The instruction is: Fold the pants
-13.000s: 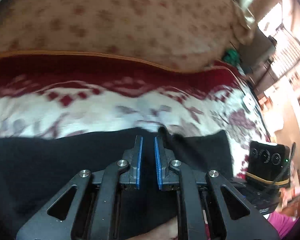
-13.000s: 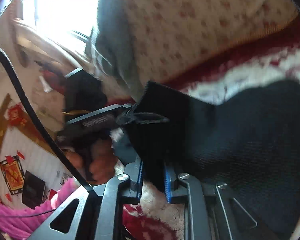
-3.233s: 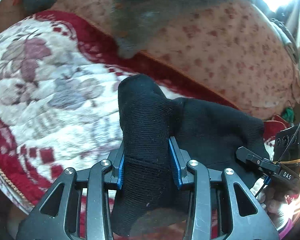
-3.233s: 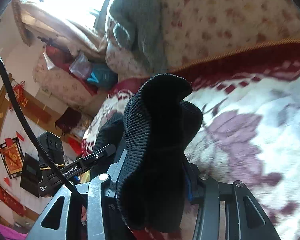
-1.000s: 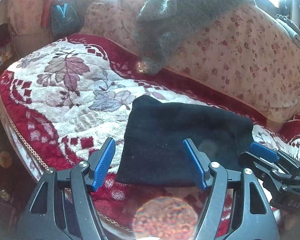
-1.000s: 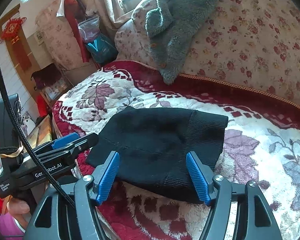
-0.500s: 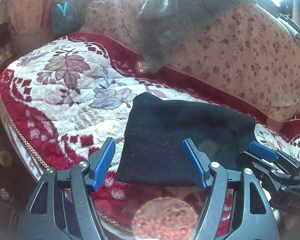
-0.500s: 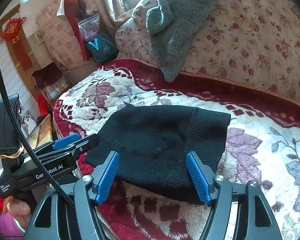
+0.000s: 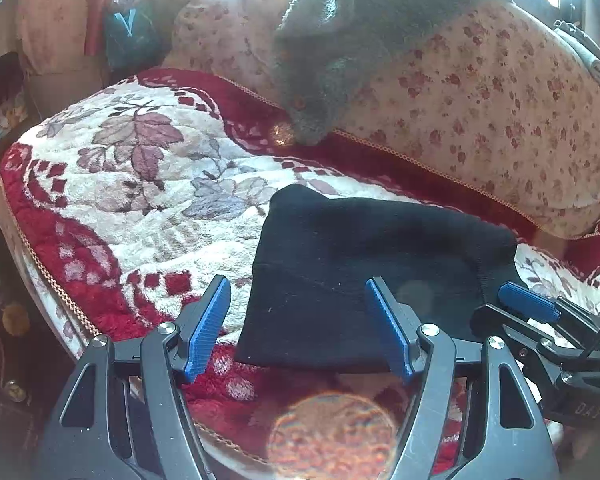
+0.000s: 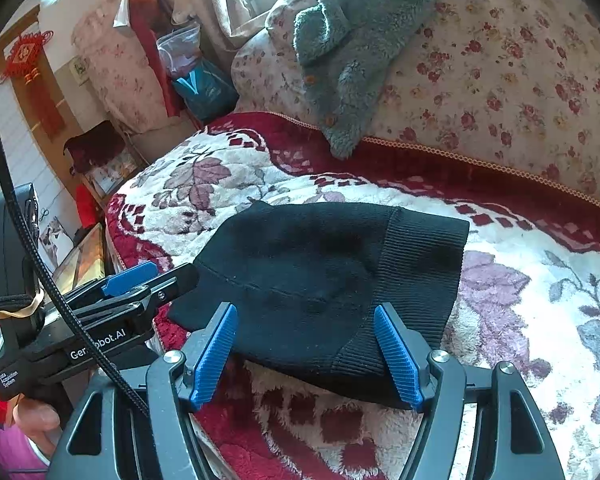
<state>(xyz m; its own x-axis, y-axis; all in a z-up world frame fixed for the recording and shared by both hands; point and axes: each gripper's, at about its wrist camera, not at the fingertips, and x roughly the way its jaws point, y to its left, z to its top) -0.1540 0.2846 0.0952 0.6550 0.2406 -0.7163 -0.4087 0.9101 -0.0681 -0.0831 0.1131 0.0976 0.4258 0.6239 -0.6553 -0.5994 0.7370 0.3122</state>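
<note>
Released since earlier: folded black pants (image 9: 364, 264) flat on blanket (image 9: 140, 184); both grippers gaping, empty.

We see a sofa with a red and white flowered blanket (image 10: 500, 288) on the seat and a rose-patterned backrest (image 10: 520, 92), over which a grey fleece garment (image 10: 360, 48) hangs. Strong daylight comes from behind, probably a window. A red knot ornament (image 10: 28, 56) hangs on the wall.

Backlit glare, perhaps window; fisheye-warped.
</note>
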